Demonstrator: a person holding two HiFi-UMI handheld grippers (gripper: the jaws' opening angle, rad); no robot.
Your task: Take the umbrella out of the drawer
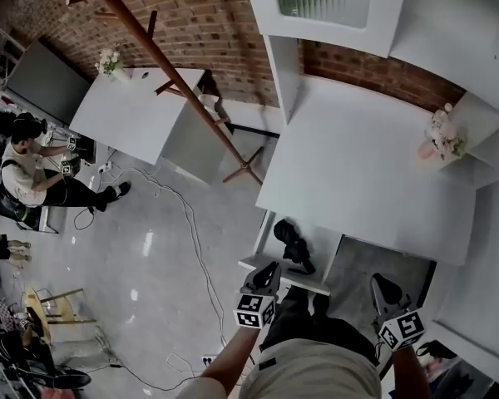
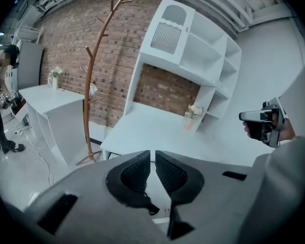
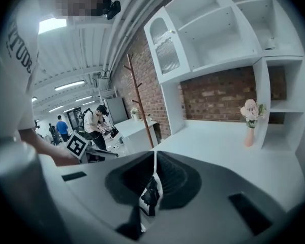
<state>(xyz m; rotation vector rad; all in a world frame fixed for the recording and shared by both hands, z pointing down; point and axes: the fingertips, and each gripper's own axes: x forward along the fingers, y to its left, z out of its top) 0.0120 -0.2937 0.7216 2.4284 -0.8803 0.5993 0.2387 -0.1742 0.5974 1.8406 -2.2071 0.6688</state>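
Left tool [image 1: 269, 274] hangs just short of the open drawer [image 1: 251, 263], jaws together, nothing in them. Right tool [image 1: 384, 289] is likewise closed and sits off to the side. Umbrella [image 1: 294, 244] lies folded in the drawer under the worktop [image 1: 358, 165], exposed for a grab from above. Left is nearer, so it likely picks; jaws must open first.

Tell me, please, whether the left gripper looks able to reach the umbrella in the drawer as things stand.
Probably yes: the drawer stands open, the umbrella lies uncovered in it, and nothing lies between it and the left gripper, whose jaws are shut.
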